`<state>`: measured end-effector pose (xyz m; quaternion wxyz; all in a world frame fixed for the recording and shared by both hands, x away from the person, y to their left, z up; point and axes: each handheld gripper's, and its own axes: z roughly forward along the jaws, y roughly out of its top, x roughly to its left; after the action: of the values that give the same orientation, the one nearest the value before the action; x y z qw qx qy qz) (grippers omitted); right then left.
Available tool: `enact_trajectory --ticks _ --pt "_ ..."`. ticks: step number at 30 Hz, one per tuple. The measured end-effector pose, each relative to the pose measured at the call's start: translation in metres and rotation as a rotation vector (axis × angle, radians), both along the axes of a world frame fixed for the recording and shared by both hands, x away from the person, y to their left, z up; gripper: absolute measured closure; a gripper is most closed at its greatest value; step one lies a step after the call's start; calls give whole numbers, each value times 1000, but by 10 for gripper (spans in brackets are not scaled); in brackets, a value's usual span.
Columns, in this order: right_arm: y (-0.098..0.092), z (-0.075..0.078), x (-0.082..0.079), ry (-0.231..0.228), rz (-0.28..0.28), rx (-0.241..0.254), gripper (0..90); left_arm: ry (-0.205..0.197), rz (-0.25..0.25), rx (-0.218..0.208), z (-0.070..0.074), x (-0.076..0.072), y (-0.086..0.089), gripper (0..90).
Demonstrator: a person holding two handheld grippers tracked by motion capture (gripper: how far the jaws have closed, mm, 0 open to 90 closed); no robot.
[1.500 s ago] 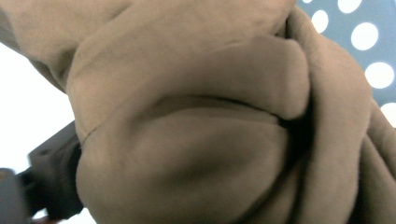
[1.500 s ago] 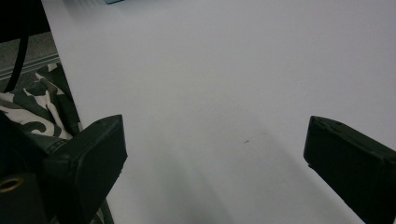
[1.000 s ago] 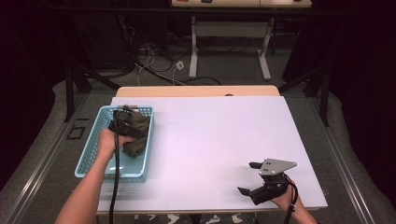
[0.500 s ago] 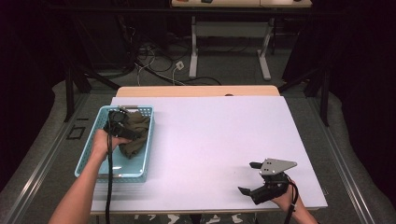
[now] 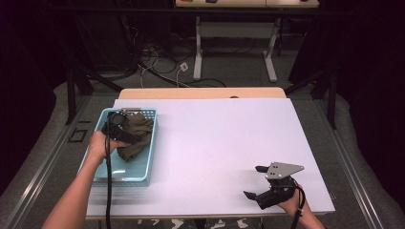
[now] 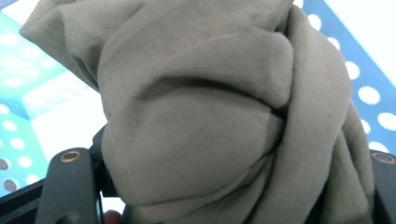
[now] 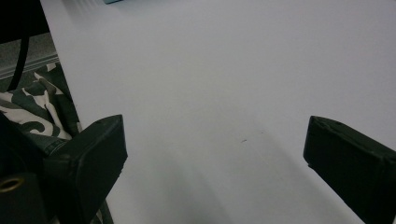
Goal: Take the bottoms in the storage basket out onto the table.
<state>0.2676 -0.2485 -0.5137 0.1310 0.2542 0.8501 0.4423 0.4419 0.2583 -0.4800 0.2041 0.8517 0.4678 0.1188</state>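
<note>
An olive-green cloth (image 5: 137, 136) lies bunched in the far part of a light blue perforated basket (image 5: 98, 172) at the table's left. My left gripper (image 5: 125, 135) reaches into the basket and is shut on the cloth; in the left gripper view the cloth (image 6: 210, 116) bulges up between the two black jaws and hides their tips. My right gripper (image 5: 255, 182) rests near the table's front right edge, jaws wide apart. In the right gripper view its gripper (image 7: 215, 154) has nothing but bare white table between the jaws.
The white table top (image 5: 215, 143) stretches between the basket and the right gripper. A black cable (image 5: 109, 191) trails from the left gripper along the forearm. Beyond the table are desk legs and cables on the floor (image 5: 181, 67). A patterned fabric (image 7: 32, 112) shows past the table's edge.
The left hand and gripper have shifted a little toward the basket's far end with the cloth. The right gripper has stayed put.
</note>
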Motion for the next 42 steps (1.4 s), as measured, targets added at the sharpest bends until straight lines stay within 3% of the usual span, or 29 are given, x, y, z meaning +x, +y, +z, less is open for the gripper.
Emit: enact_trajectory --ticks 12,36,42 --pt "0 0 0 -1 1 0 60 1 -50 41 15 -4 3 269" --pt "0 0 0 -5 -5 -1 61 -1 -130 55 37 -12 4 279" --pt "0 1 0 -5 -3 -2 62 -18 -139 44 44 -14 6 281"
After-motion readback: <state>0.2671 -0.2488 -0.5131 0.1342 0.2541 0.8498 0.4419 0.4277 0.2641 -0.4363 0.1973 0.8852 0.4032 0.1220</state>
